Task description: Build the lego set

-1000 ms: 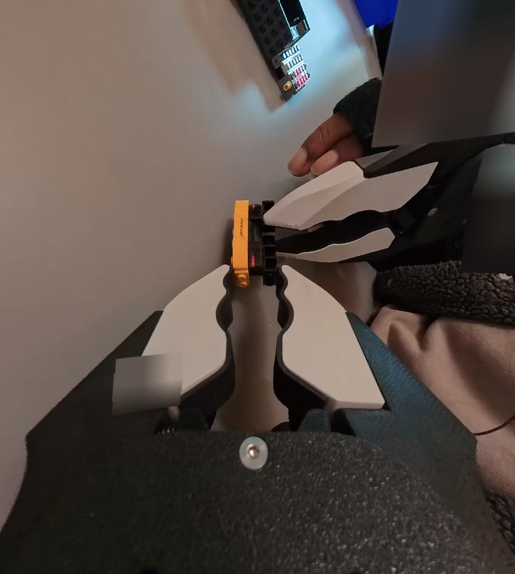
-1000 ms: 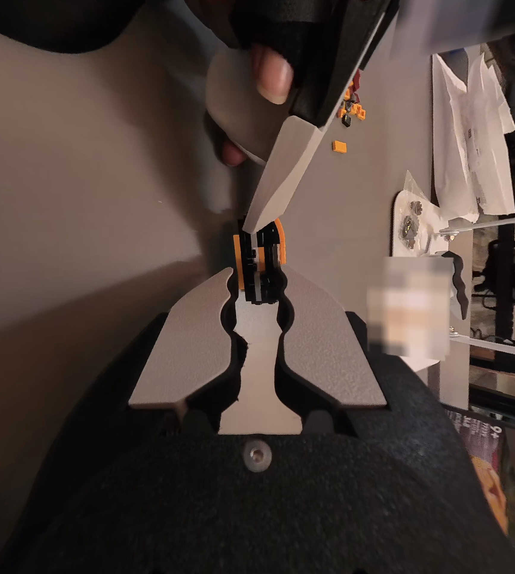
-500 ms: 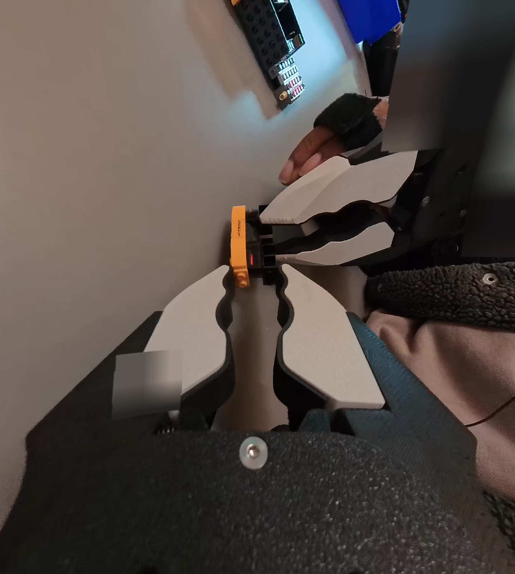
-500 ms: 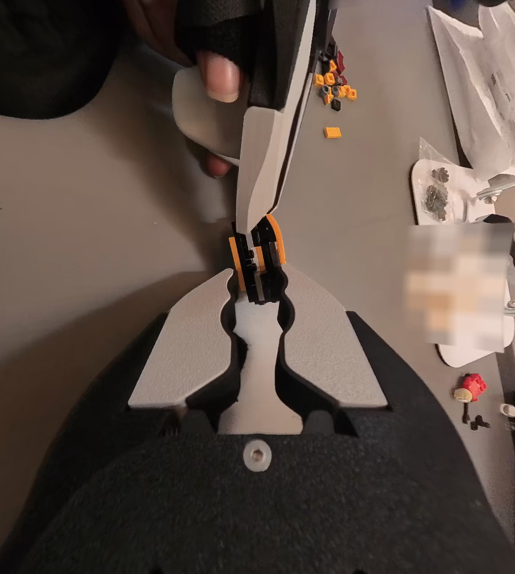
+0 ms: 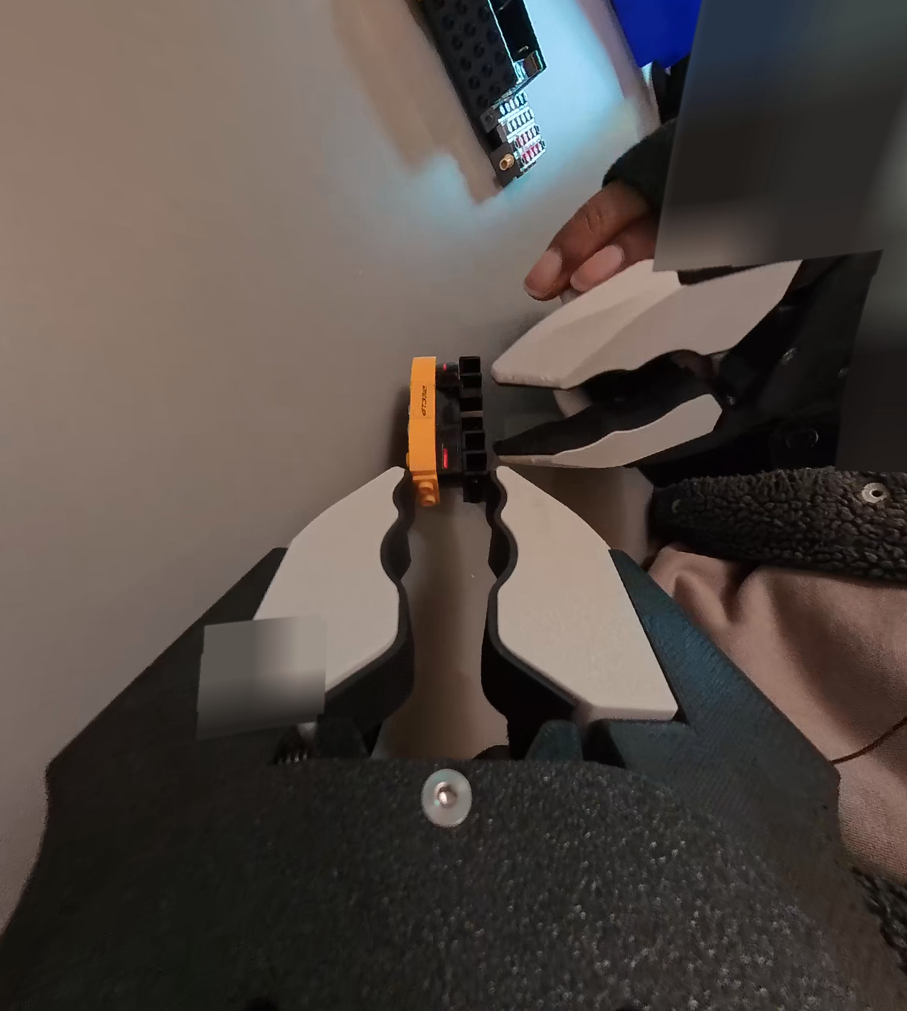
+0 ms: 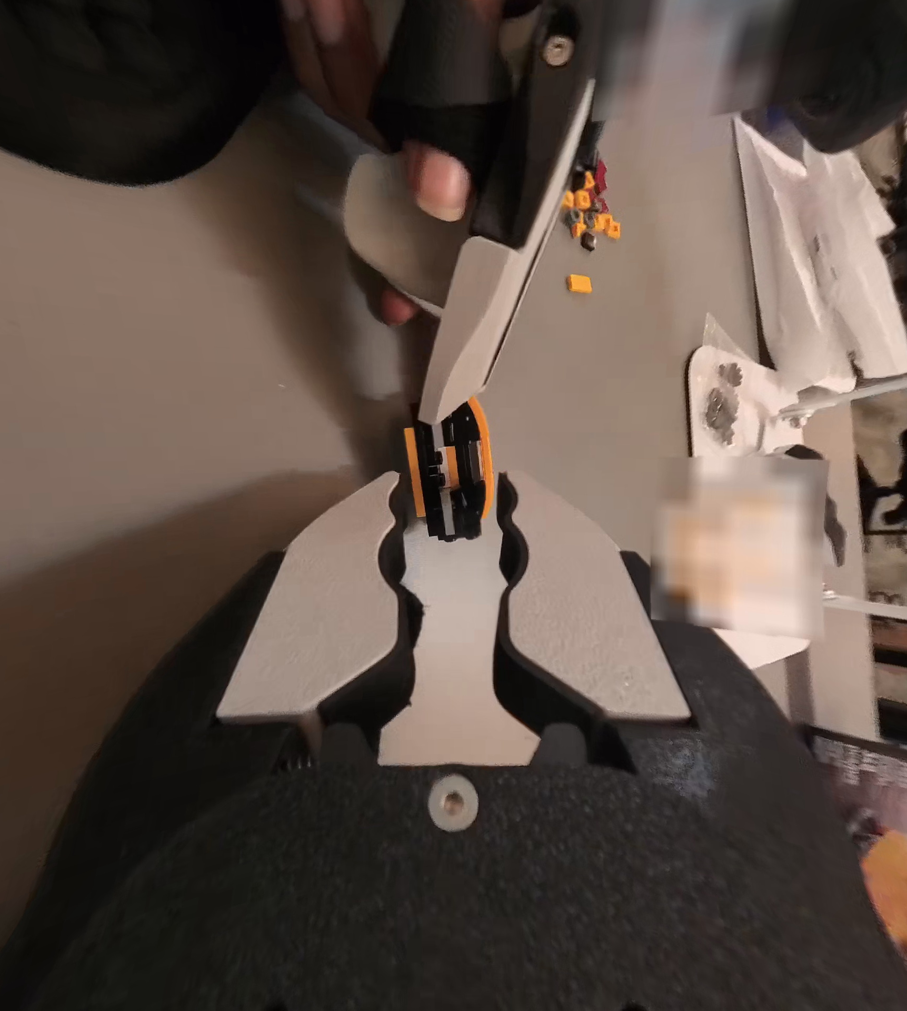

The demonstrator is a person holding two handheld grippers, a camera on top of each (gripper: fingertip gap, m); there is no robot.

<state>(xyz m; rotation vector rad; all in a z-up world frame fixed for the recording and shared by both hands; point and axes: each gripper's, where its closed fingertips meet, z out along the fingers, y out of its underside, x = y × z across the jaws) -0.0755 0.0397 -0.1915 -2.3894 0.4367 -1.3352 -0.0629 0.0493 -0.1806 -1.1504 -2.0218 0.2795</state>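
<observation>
the left gripper (image 5: 448, 481) clamped the orange-and-black lego piece (image 5: 443, 424) just above the table (image 5: 166, 328), while the right gripper (image 6: 448, 481) stood released around it, best re-gripped squarely before pressing.

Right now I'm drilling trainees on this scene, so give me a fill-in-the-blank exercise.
1. The lego assembly is black and ___.
2. The left tongs are ___ on it.
3. The right tongs stand ___ around it.
Missing words: orange; shut; open.
</observation>
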